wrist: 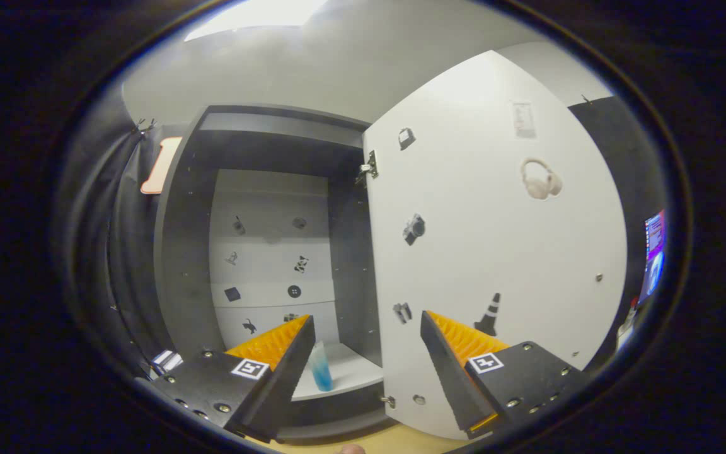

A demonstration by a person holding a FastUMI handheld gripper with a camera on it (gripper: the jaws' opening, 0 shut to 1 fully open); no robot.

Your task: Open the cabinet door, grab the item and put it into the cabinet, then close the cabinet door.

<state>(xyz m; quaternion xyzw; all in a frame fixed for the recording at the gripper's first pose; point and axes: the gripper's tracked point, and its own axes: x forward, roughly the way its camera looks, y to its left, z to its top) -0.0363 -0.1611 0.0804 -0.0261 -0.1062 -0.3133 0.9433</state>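
Observation:
A dark cabinet (186,252) stands ahead with its white door (501,252) swung open to the right, small pictures stuck on its inner face. A small blue and clear bottle (321,367) stands upright on the white bottom shelf (357,372) inside the cabinet, just beyond the left finger. My gripper (366,325) is open with nothing between its fingers. The left finger (275,359) points at the cabinet opening, and the right finger (457,362) lies in front of the open door's lower part.
The cabinet's white back wall (271,252) carries small dark stickers. Black cloth hangs left of the cabinet (117,252). A lit screen (653,258) shows beyond the door's right edge. A wooden floor strip (388,441) lies below the cabinet.

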